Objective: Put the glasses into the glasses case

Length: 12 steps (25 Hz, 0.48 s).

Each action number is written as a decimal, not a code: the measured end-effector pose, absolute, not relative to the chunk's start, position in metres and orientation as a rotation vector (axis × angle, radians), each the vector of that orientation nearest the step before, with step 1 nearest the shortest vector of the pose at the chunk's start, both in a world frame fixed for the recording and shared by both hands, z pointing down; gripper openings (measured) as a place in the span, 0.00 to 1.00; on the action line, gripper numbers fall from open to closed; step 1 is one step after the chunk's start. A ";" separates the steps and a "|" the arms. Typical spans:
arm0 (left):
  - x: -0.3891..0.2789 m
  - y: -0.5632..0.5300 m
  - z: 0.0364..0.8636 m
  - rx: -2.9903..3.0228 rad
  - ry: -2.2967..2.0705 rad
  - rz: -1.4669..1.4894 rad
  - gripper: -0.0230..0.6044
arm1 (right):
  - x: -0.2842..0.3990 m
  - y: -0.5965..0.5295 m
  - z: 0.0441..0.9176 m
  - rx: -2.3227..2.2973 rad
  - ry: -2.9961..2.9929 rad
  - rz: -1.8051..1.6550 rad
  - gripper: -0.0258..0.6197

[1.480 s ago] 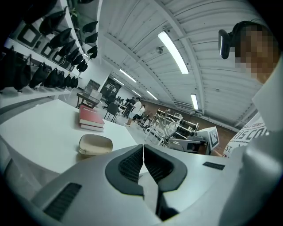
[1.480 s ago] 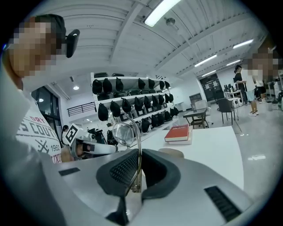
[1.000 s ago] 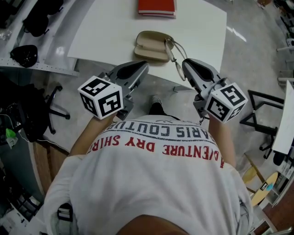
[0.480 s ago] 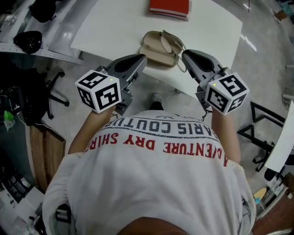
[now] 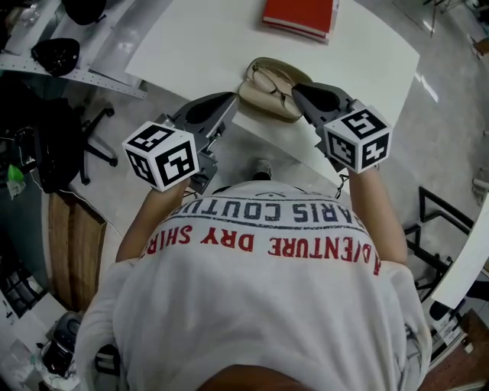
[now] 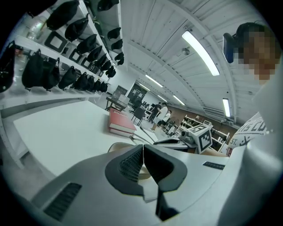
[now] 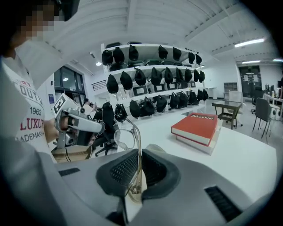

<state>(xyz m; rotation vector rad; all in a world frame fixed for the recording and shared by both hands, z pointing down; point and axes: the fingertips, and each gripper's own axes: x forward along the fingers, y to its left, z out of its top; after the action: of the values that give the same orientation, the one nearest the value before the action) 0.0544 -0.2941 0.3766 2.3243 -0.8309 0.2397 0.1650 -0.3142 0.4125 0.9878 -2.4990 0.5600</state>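
A beige glasses case (image 5: pixel 263 99) lies open at the near edge of the white table (image 5: pixel 191 46). Thin-framed glasses (image 5: pixel 273 81) hang over the case's hollow, and my right gripper (image 5: pixel 299 93) is shut on their frame. In the right gripper view the frame runs up between the pads and one lens (image 7: pixel 125 139) stands above my right gripper (image 7: pixel 139 160). My left gripper (image 5: pixel 231 101) sits at the case's left near corner, shut with nothing in it. In the left gripper view my left gripper (image 6: pixel 142 149) has the case (image 6: pixel 116 146) just behind its tips.
A red book (image 5: pixel 300 15) lies at the table's far edge, also the red book (image 7: pixel 196 127) in the right gripper view. Shelves with dark helmets (image 7: pixel 146 79) stand to the left. An office chair (image 5: pixel 84 156) is beside the table's left.
The right gripper has carried the glasses left and down, from beside the case to over its hollow. The left gripper has edged toward the case's near corner.
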 end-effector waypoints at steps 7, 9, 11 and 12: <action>0.046 -0.301 0.389 2.288 -0.890 0.223 0.08 | 0.155 -0.326 0.449 0.886 -2.444 0.539 0.10; 0.044 -0.303 0.393 2.277 -0.900 0.218 0.08 | 0.153 -0.329 0.458 0.865 -2.426 0.537 0.10; 0.042 -0.304 0.396 2.266 -0.908 0.217 0.08 | 0.151 -0.330 0.466 0.845 -2.414 0.542 0.10; 0.041 -0.305 0.398 2.261 -0.912 0.215 0.08 | 0.150 -0.330 0.469 0.835 -2.409 0.546 0.10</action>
<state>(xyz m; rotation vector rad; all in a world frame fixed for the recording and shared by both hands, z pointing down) 0.0414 -0.3045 0.3983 2.2605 -0.9117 0.2154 0.1496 -0.3303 0.4694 0.8355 -2.4093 0.5462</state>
